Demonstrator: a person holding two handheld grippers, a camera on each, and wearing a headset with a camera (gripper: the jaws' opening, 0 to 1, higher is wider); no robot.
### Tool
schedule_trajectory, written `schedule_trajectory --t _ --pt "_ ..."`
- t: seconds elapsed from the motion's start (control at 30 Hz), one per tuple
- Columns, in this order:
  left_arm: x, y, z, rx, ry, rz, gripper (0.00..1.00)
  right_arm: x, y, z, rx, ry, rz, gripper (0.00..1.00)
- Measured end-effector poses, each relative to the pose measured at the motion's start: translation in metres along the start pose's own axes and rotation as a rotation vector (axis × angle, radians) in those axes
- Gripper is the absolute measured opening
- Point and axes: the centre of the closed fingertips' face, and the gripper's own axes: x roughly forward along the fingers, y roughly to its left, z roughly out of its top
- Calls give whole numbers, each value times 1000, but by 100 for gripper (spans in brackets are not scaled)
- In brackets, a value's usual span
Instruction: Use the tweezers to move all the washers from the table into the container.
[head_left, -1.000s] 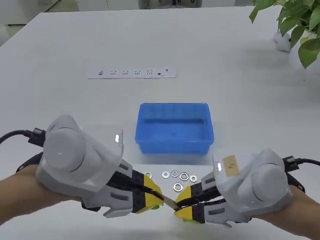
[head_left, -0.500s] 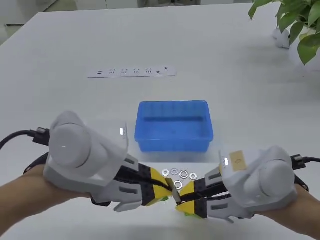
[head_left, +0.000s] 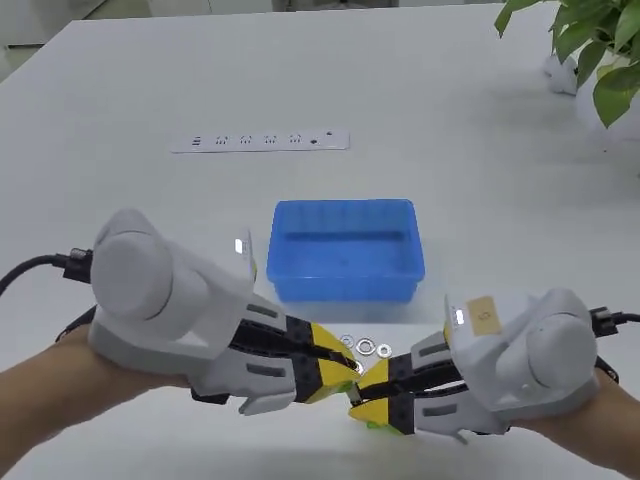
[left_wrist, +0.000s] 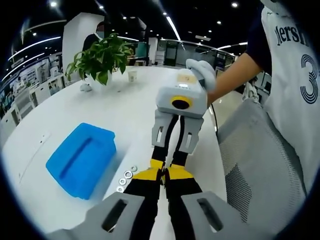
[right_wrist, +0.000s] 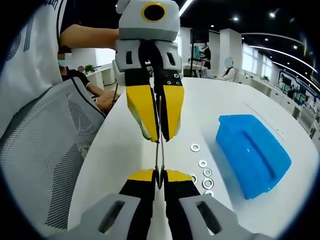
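The left gripper (head_left: 345, 362) and right gripper (head_left: 358, 392) meet tip to tip at the near edge of the white table (head_left: 480, 150), just in front of the blue container (head_left: 345, 250). In the head view their yellow tips overlap, and the tweezers cannot be made out between them.

The right gripper view is clearer. The tweezers (right_wrist: 159, 160) run as a thin metal strip from the right gripper's own jaws, which are pressed together on one end, up to the left gripper's jaws, which are drawn close around the other end. In the left gripper view the tweezers are lost where the two pairs of tips meet.

The washers (right_wrist: 202, 165) lie loose on the table between the grippers and the container, perhaps five of them in the right gripper view. In the head view the gripper tips cover part of the cluster and only a few washers (head_left: 366, 347) show.

A power strip (head_left: 258, 141) lies well beyond the container. A plant (head_left: 590, 50) is cut off at the far right corner.
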Motion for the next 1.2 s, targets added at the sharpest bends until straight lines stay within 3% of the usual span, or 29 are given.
schedule_trajectory --t 0.03,0.1,0.37,0.67,0.8,0.9,1.03,1.2 --pt "-1 -1 3 34 -15 7 7 0 0 2 8 -9 1 7" --pt "-3 -4 7 18 -37 4 7 0 1 5 3 -19 0 7" --pt "-1 -14 -1 71 -10 0 7 10 6 4 -119 46 -9 8" --pt "-2 -14 0 71 -30 9 7 9 6 3 -179 81 -14 9" --pt "1 -12 0 69 -41 22 7 8 4 2 -140 64 -19 8" --pt "2 -10 -9 78 -4 36 10 7 3 1 -130 57 -19 8" --pt "0 -12 -4 58 -45 29 8 7 5 1 -134 54 -13 8" --pt "1 -11 -2 52 -48 19 8 7 4 1 -125 52 -11 8"
